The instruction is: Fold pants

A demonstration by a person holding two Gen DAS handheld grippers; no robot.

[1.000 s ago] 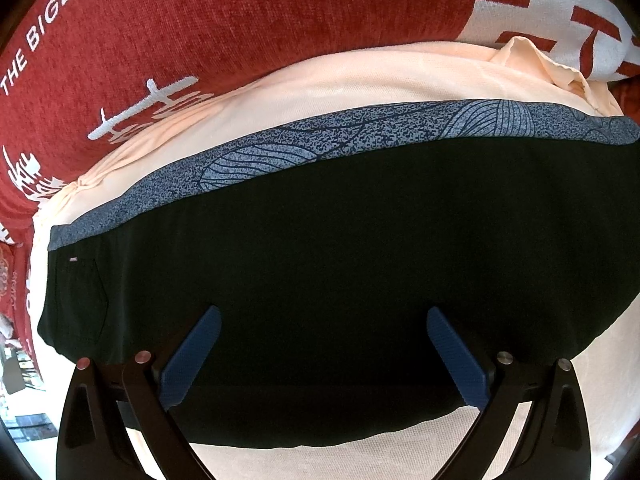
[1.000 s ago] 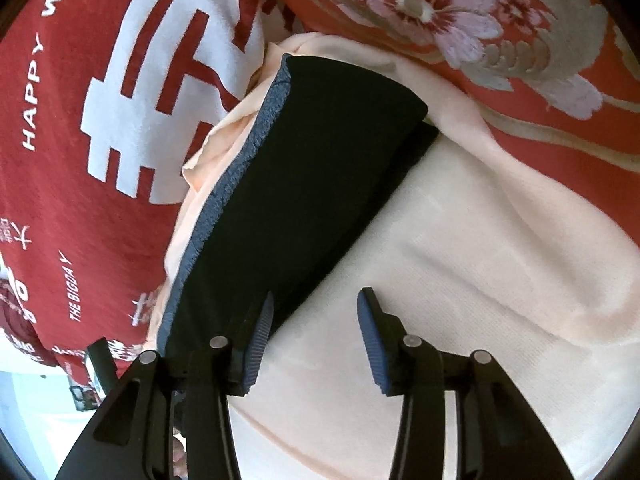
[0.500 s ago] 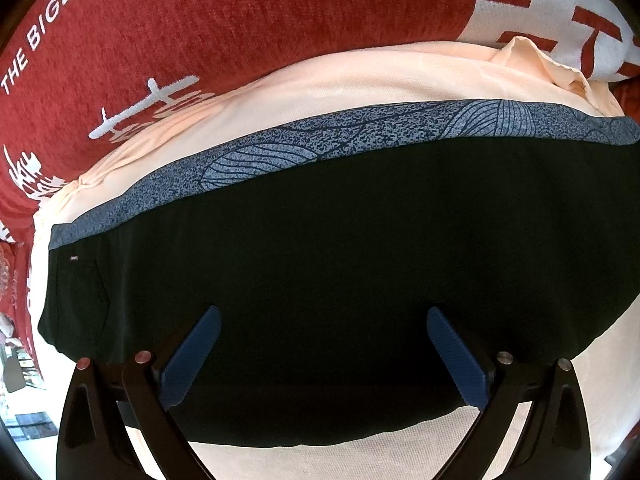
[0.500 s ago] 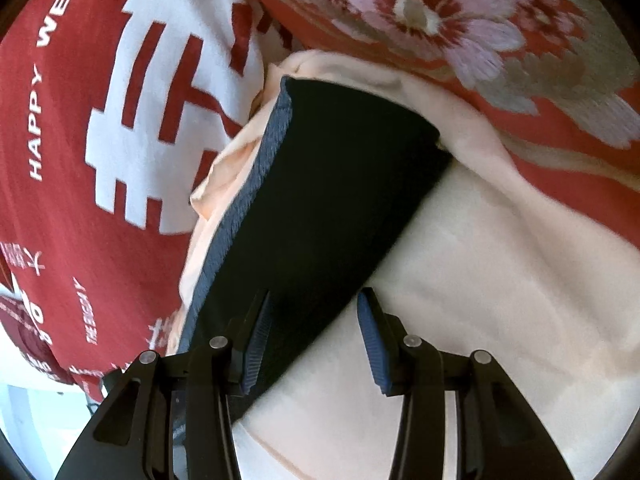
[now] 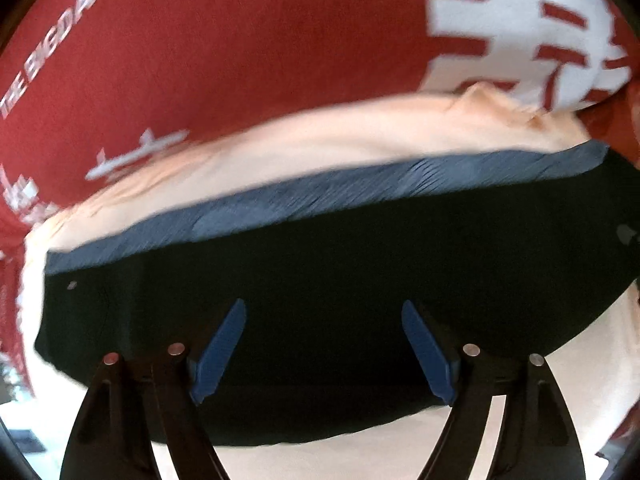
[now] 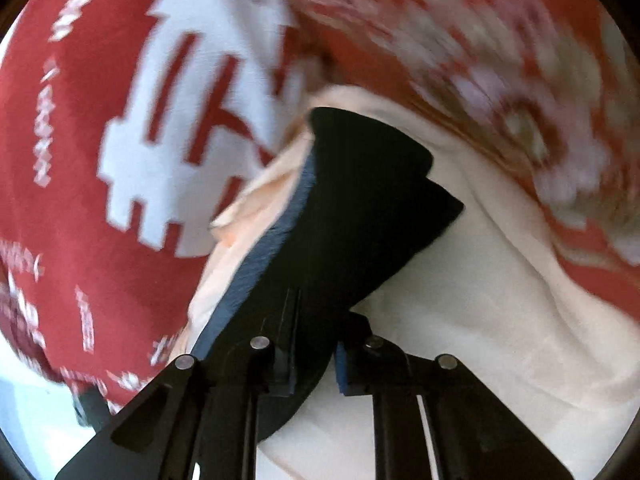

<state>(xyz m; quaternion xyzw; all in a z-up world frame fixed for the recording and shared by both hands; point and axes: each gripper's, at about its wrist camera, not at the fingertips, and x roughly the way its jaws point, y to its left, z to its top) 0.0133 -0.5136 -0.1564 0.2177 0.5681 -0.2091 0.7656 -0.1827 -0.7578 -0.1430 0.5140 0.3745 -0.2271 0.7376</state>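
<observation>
red blanket [image 5: 240, 60] | right claw [image 6: 316, 360] now clamped on pants [image 6: 352, 216]

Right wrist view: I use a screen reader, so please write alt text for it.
The right gripper is shut on the edge of folded black pants lying on a peach cloth, with a red patterned blanket behind, motion-blurred.

Right tool [image 6: 314, 360] clamped on black pants [image 6: 360, 216], peach cloth [image 6: 480, 320] beneath
</observation>
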